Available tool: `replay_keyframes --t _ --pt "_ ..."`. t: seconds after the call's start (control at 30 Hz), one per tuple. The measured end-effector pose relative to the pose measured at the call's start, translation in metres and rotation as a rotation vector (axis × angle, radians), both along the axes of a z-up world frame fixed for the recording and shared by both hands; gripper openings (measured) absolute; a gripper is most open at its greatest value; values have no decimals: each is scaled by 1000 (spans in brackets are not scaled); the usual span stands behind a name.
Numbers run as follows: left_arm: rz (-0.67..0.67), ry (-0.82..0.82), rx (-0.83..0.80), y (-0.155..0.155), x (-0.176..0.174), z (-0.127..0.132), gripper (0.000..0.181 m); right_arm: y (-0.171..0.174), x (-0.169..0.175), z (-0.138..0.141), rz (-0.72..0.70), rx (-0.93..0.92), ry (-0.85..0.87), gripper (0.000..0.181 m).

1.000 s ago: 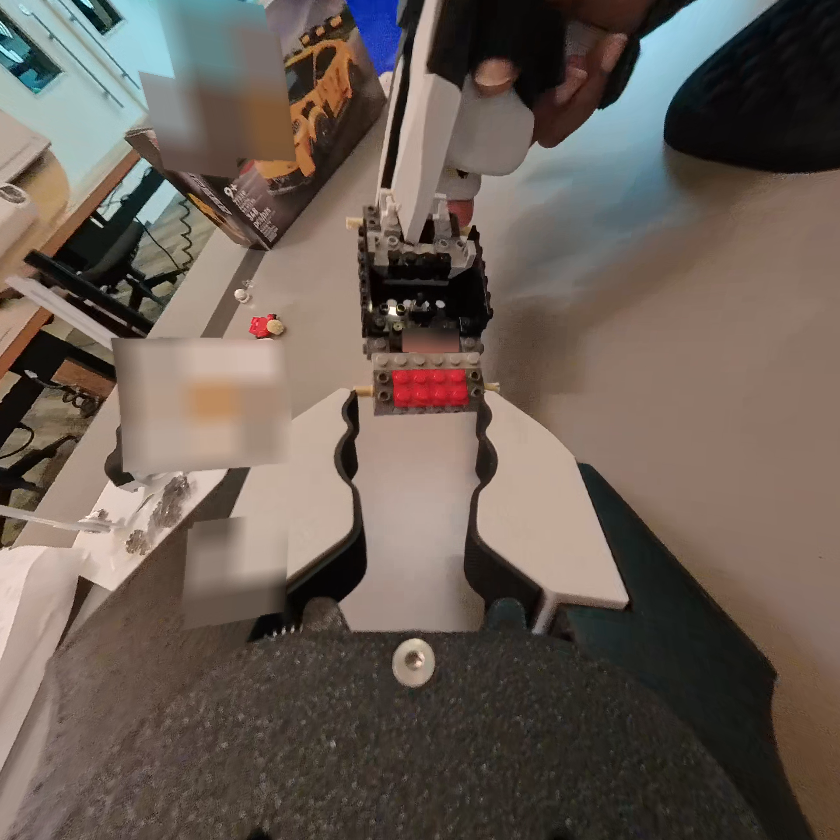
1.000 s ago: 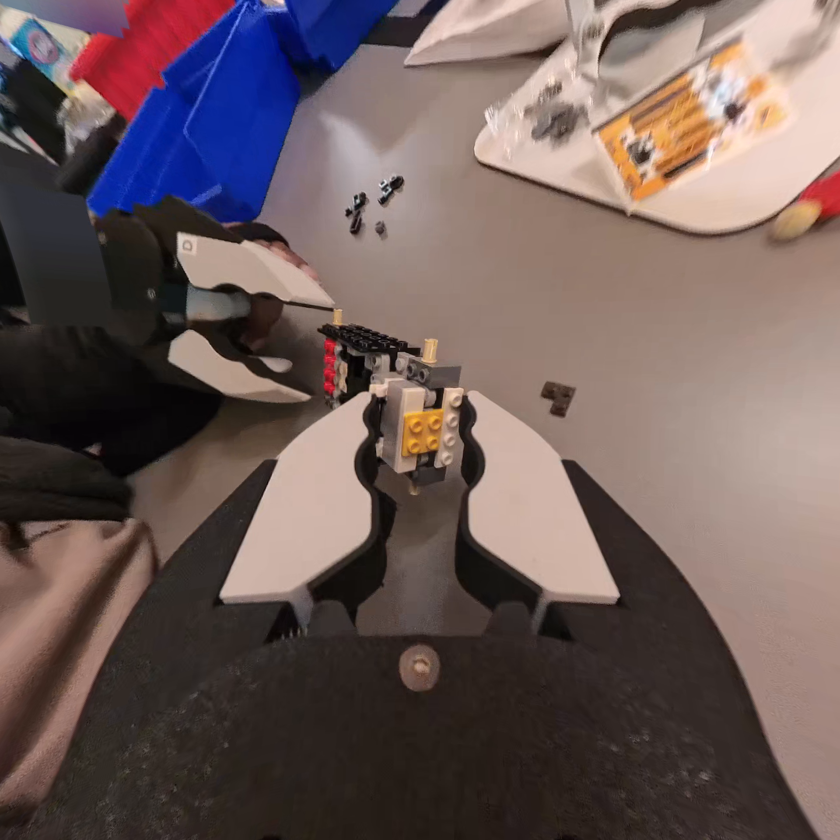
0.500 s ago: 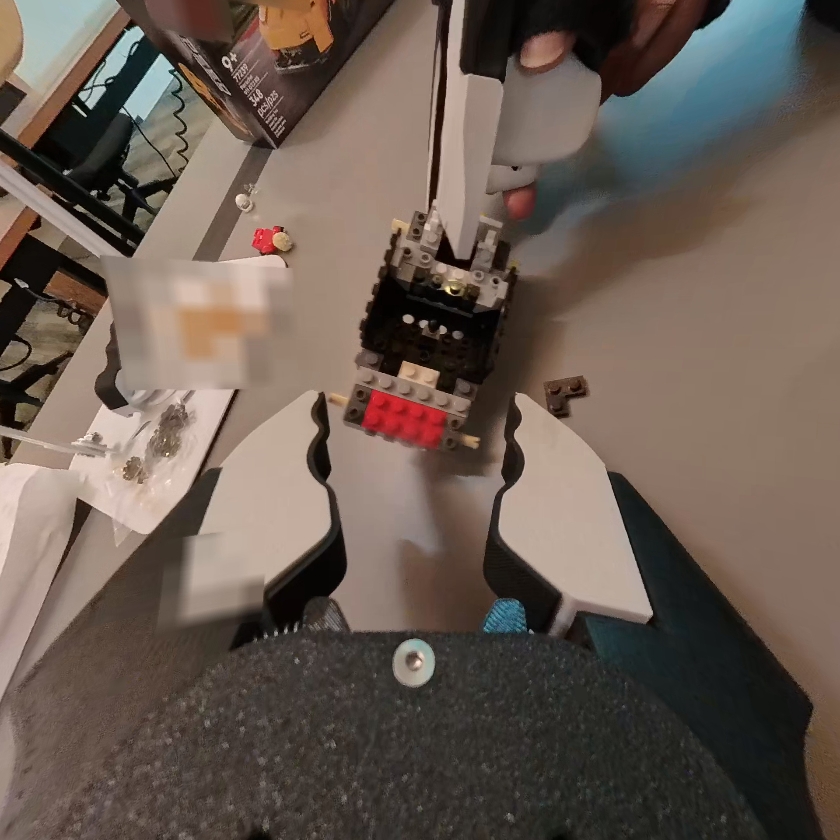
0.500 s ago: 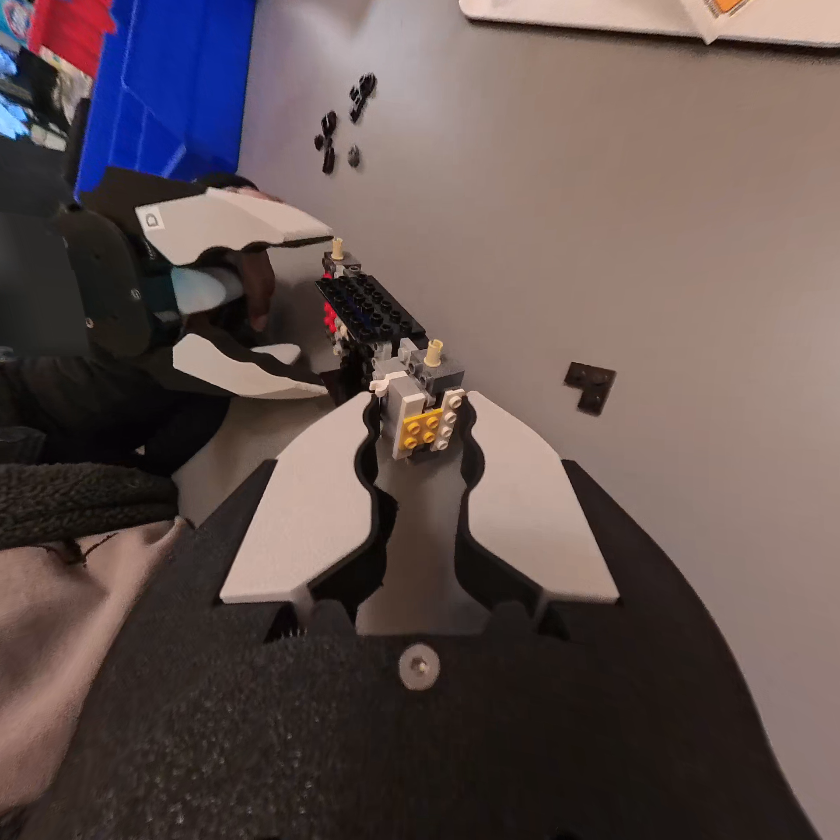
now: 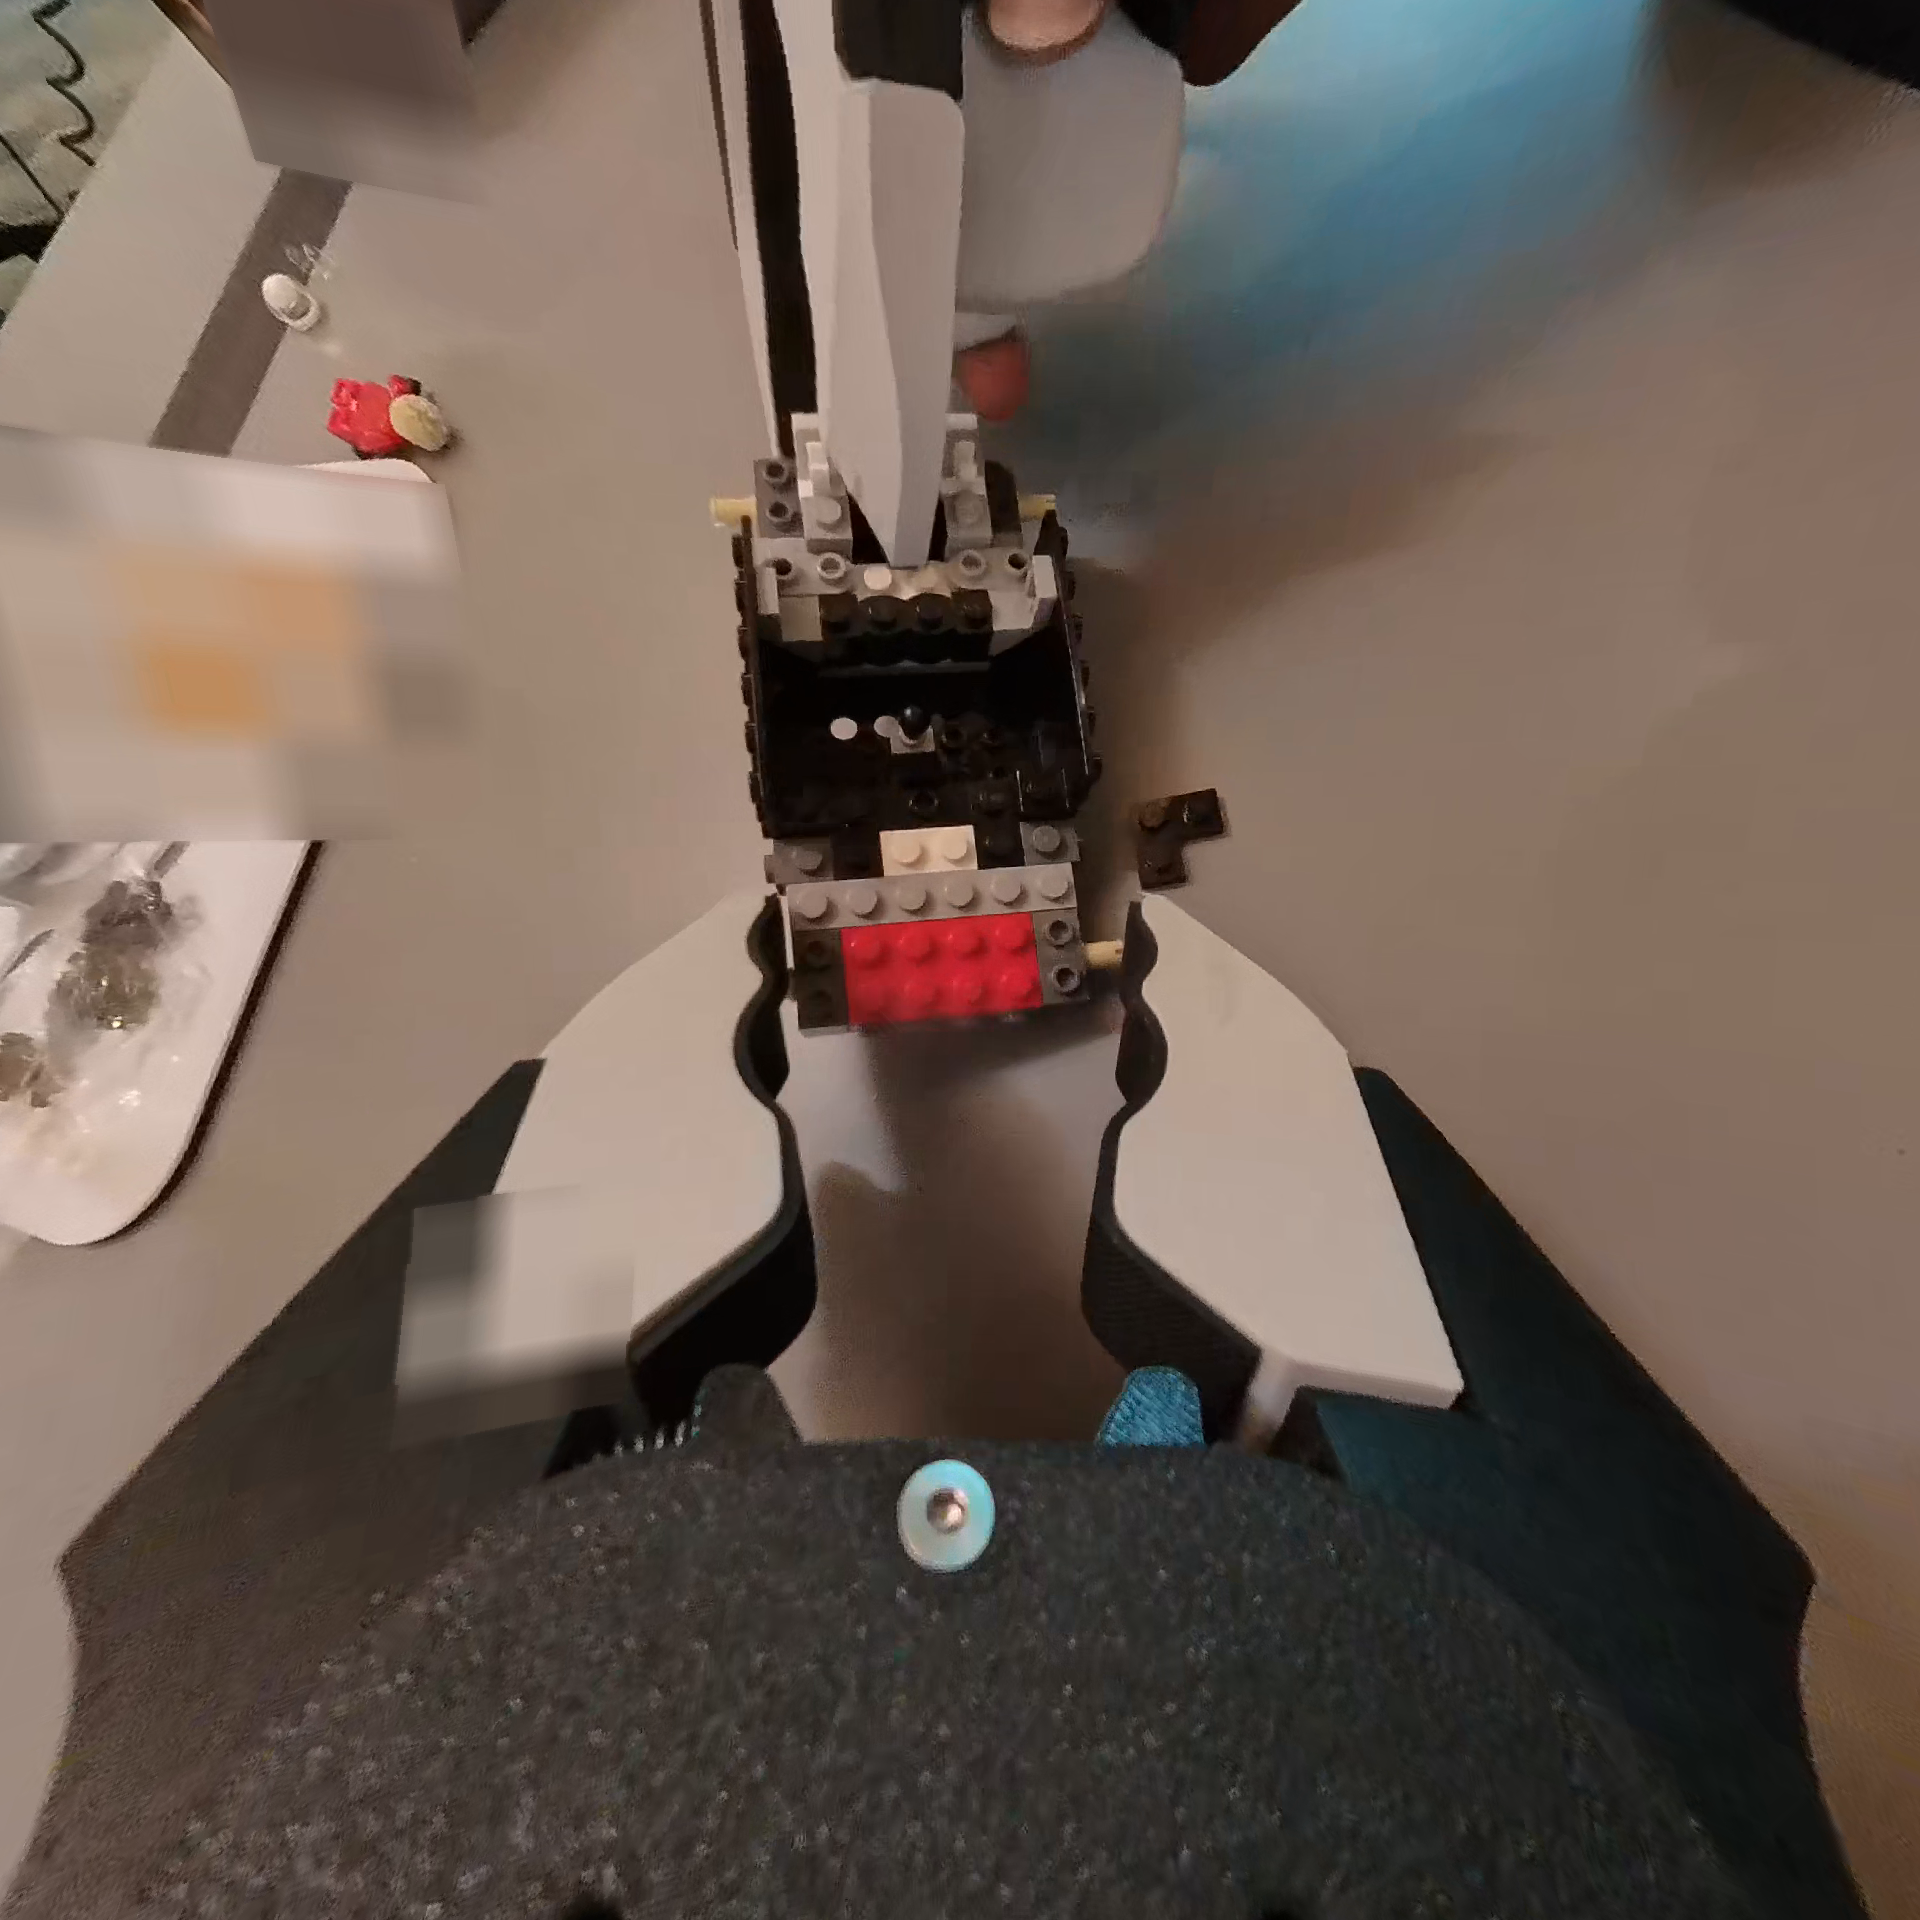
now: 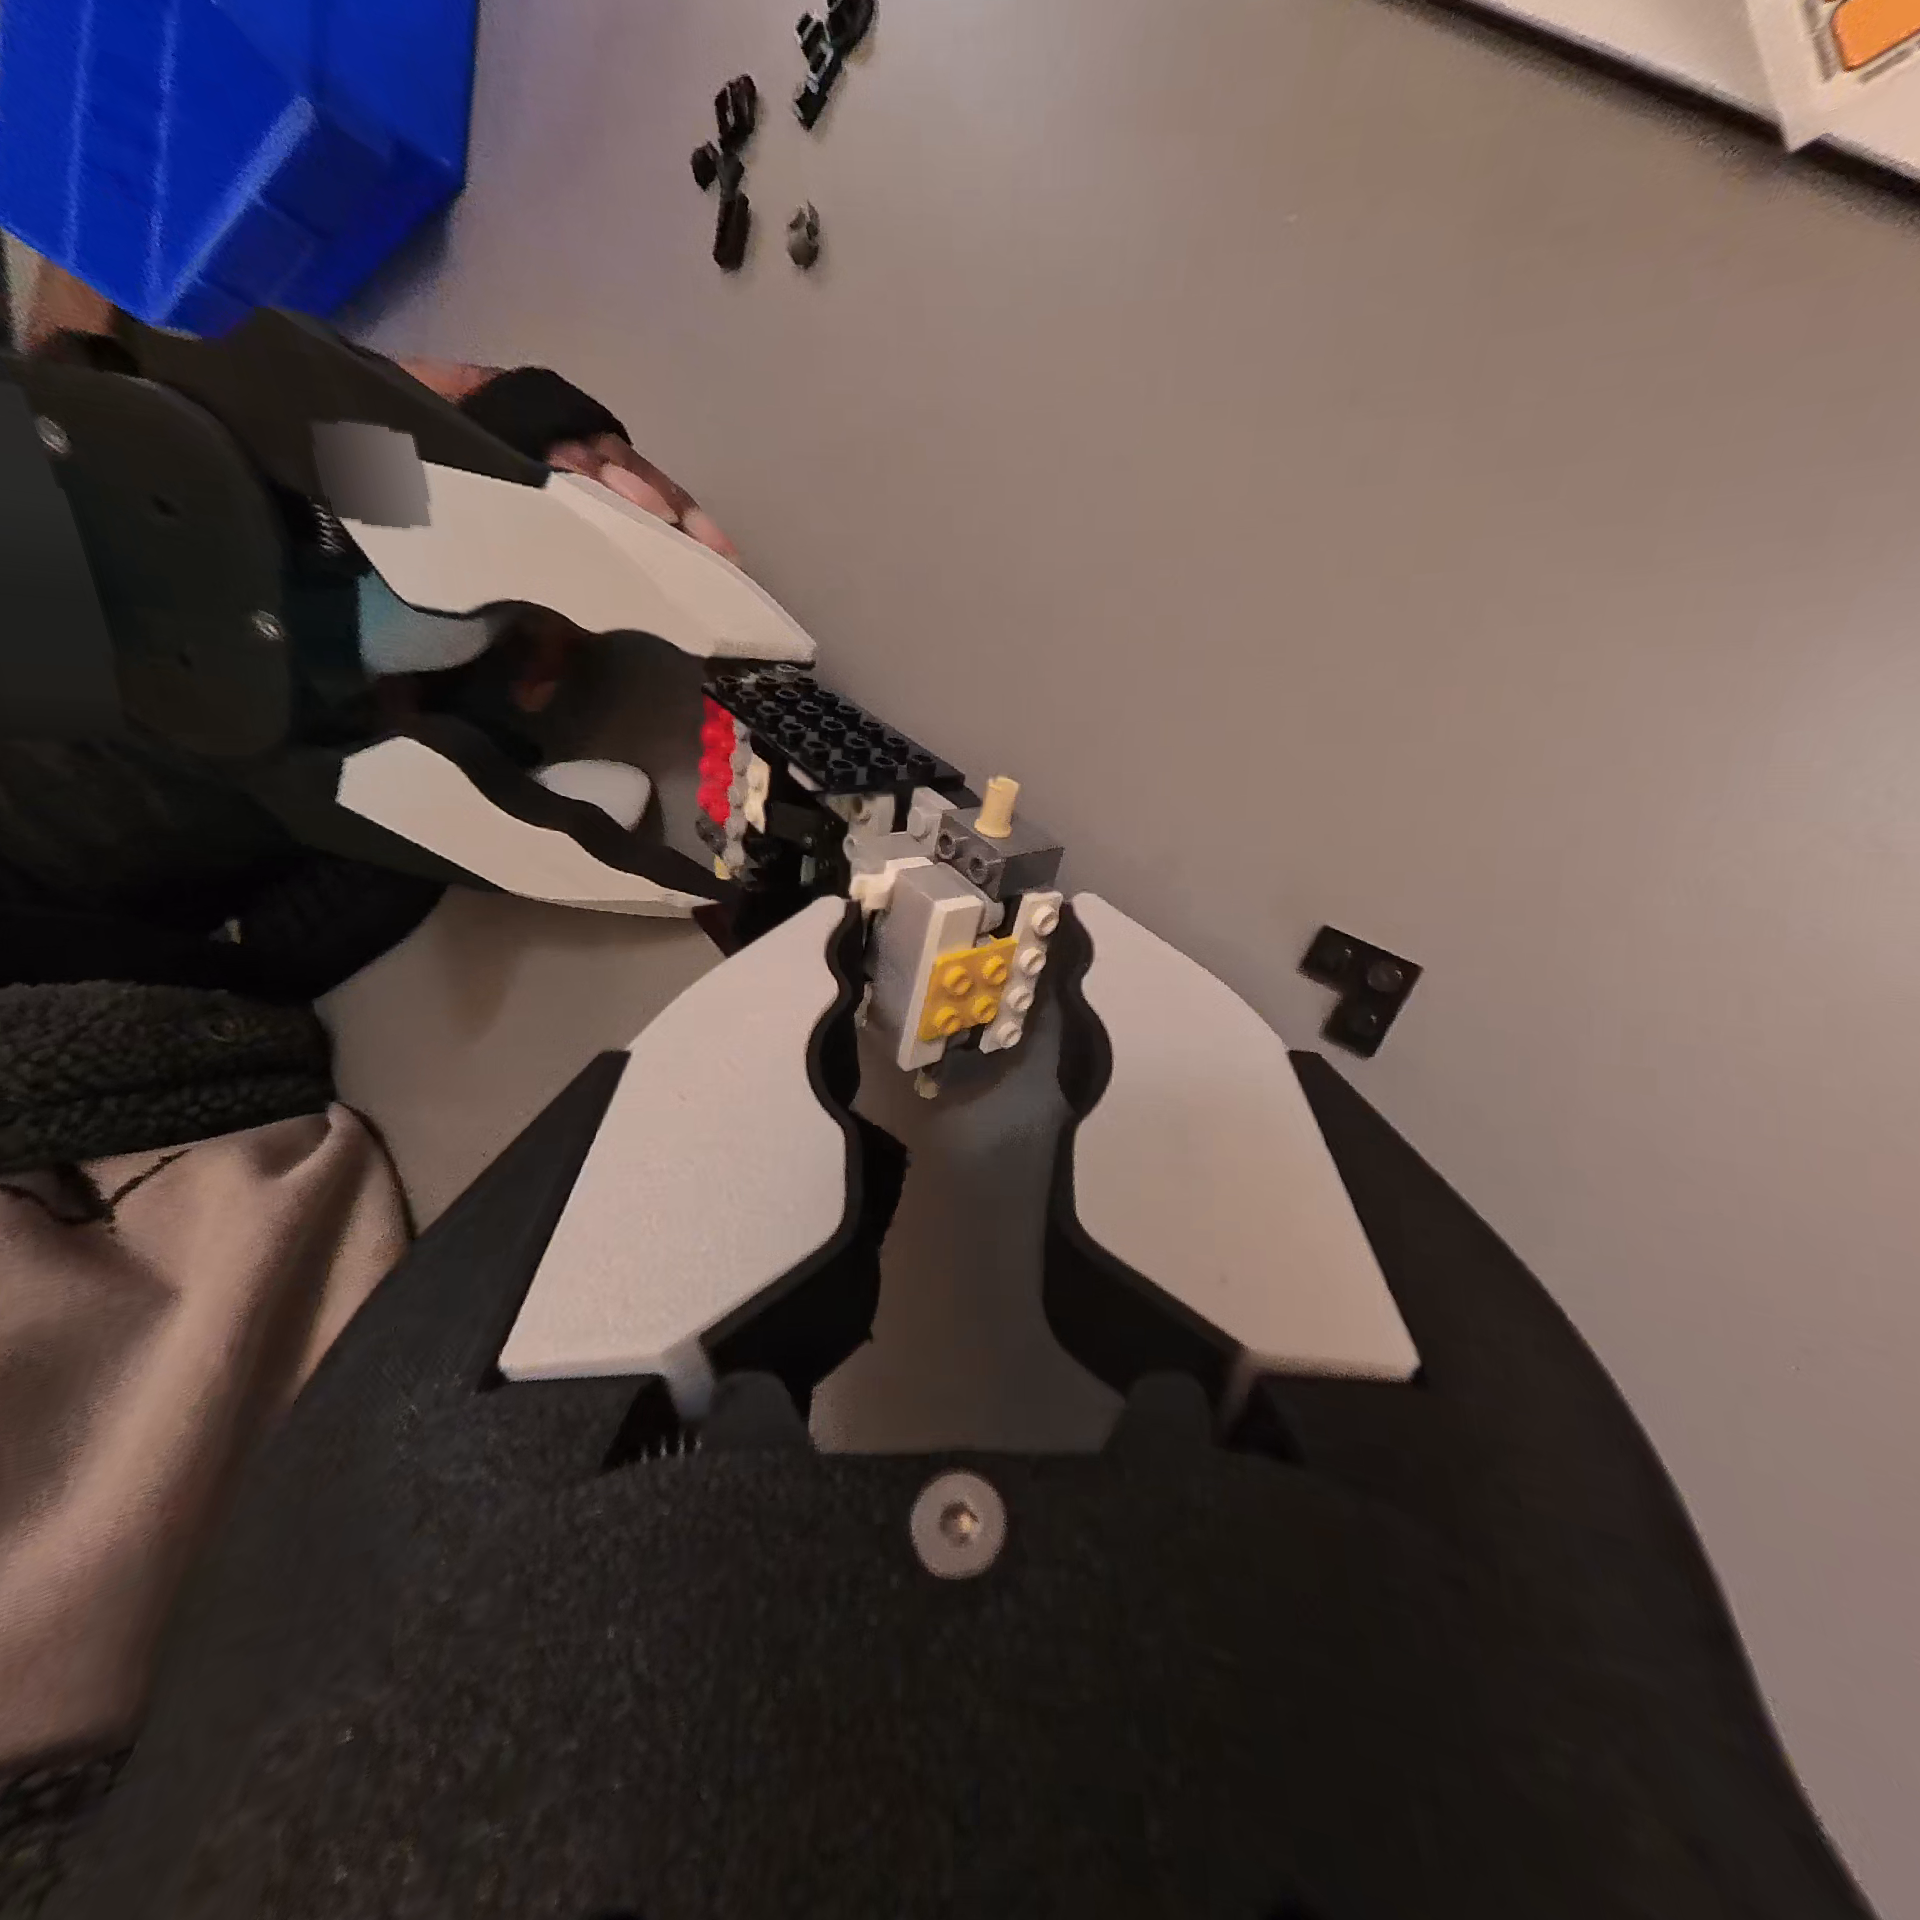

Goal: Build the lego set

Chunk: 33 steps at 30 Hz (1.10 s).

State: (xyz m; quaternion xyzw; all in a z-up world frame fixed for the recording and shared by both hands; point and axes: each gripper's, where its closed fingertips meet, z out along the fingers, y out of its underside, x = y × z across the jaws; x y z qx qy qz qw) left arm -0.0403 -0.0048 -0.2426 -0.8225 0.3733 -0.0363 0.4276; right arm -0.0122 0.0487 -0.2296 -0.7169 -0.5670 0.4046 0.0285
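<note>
The Lego model (image 5: pixel 914 748) is a black chassis with a red plate at its near end and grey and white bricks at its far end. It is held just above the grey table (image 5: pixel 1507 727). My left gripper (image 5: pixel 945 935) is shut on the red end, its fingertips against the sides and the tan axle pin. My right gripper (image 5: pixel 899 520) comes in from the top and grips the far end. In the right wrist view my right gripper (image 6: pixel 954 914) is shut on the white end with the yellow plate (image 6: pixel 971 982). The left gripper (image 6: pixel 758 774) clamps the red end beyond it.
A dark L-shaped plate (image 5: pixel 1179 836) lies on the table beside the model, also in the right wrist view (image 6: pixel 1361 987). A white sheet with bags of parts (image 5: pixel 104 1039), a small red piece (image 5: pixel 379 416), several small black pieces (image 6: pixel 769 156) and blue bins (image 6: pixel 208 135) lie around. The gap from one gripper's tips to the other's is roughly 7 cm. Between my right fingertips and the small red piece (image 5: pixel 379 416) there is roughly 20 cm.
The left gripper held the red end, opened wide half a second ago, and has now closed on it again. The model has moved lower, next to the L-shaped plate. The right gripper kept its hold.
</note>
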Motion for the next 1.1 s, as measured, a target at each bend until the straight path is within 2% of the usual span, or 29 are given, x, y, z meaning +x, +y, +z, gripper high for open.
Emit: replay_keyframes --t 0.17,0.27,0.37,0.47,0.67,0.87,1.1 --pt "19 -20 -51 -2 -1 -2 61 8 5 2 11 67 23 44" --pt "45 -45 -80 -2 -3 -3 61 15 13 10 41 217 74 46" --pt "75 -97 -117 -2 -5 -4 61 -7 26 19 128 385 121 41" --pt "88 -128 -134 -1 -5 -5 61 -39 33 9 211 493 122 37" --pt "83 -127 -128 -3 -6 -5 61 -71 16 -11 282 523 101 32" --pt "70 -135 -141 -6 -8 -5 61 -71 5 -23 336 571 18 24" --pt "29 -173 -170 -12 -2 -6 61 -75 10 -23 428 597 41 12"
